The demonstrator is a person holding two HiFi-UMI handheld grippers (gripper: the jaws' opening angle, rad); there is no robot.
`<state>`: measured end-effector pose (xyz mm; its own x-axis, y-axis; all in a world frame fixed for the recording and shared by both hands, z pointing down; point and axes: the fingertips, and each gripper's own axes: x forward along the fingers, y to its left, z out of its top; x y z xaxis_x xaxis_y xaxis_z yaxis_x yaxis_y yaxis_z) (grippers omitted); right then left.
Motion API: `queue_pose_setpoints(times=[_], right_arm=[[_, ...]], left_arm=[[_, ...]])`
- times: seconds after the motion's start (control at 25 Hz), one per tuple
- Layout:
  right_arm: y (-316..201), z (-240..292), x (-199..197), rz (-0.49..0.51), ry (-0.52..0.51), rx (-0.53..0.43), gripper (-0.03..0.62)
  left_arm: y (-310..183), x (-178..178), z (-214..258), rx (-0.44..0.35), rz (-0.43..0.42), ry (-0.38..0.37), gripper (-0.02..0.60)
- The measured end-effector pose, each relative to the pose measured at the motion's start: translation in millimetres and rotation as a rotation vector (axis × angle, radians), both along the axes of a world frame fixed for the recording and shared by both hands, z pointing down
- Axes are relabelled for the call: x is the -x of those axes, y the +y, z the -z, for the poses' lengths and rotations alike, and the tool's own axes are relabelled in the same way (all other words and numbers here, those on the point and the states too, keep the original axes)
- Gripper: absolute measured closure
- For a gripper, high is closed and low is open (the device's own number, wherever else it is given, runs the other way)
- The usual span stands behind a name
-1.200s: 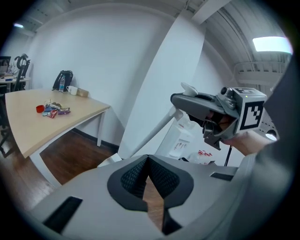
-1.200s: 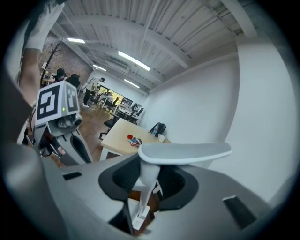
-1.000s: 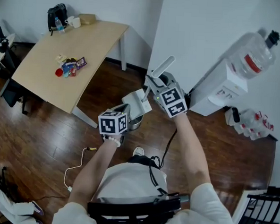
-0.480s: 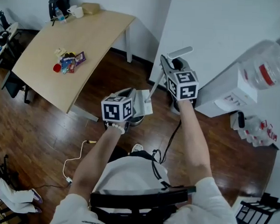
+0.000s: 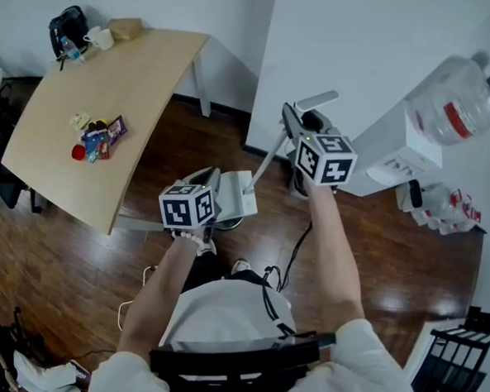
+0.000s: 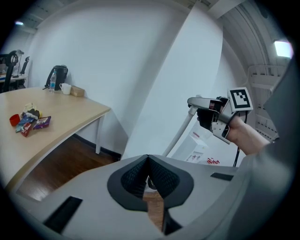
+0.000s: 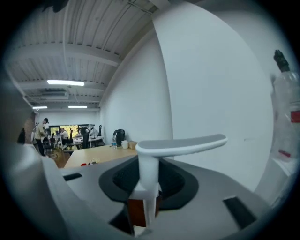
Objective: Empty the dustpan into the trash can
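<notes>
The white dustpan (image 5: pixel 238 194) hangs low in front of me, and its long handle (image 5: pixel 268 155) slants up to a flat top grip (image 5: pixel 317 99). My right gripper (image 7: pixel 145 187) is shut on that handle (image 7: pixel 149 174) just below the grip, close to the white pillar. My left gripper (image 5: pixel 198 180) is beside the pan, with its pads (image 6: pixel 140 176) pressed together and nothing seen between them. A small metal trash can (image 5: pixel 228 224) shows on the floor, partly hidden under the pan. The right gripper (image 6: pixel 213 117) and the handle (image 6: pixel 180 136) also appear in the left gripper view.
At the left stands a wooden table (image 5: pixel 145 69) with snack packets (image 5: pixel 96 134), a mug and a bag. A white pillar (image 5: pixel 361 49) is straight ahead, a water dispenser (image 5: pixel 401 151) with a bottle at the right, a cable on the wood floor (image 5: pixel 76 255), and a black chair (image 5: pixel 462 362).
Both grippers have moved sideways with the dustpan toward the pillar. The right gripper has rolled, so the handle's top grip lies flatter. The left gripper stays shut beside the pan.
</notes>
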<state>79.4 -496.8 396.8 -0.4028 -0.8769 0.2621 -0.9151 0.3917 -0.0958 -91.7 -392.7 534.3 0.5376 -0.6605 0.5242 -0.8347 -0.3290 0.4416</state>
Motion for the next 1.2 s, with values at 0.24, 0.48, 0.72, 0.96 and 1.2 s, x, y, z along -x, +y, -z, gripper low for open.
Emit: queue_pose_setpoints(times=[0.24,0.48,0.72,0.96,1.2], right_arm=[[4.4,2.8,-18.1,-0.12,-0.08,0.056,0.477],[21.9,21.7,-38.3,-0.214,-0.129,0.041,0.477],[54.7,59.0,-78.1,-0.326,-0.194,-0.003,0.476],[98.7,101.1,-132.5,-0.43,-0.208,-0.057,0.477],[148.6,117.1,-193.5,-0.52,-0.179,-0.085,0.477]], left_arm=[[-26.4,9.9,-10.9,0.023,-0.049,0.024,0.586],[-45.0,7.2,-20.4,0.042,-0.107,0.06,0.586],[-51.7,-17.4,-28.8,0.065,-0.183,0.109,0.586],[-46.2,-54.6,-24.0,0.059,-0.271,0.127,0.586],[-39.7,-97.5,-18.3,0.034,-0.299,0.133,0.586]])
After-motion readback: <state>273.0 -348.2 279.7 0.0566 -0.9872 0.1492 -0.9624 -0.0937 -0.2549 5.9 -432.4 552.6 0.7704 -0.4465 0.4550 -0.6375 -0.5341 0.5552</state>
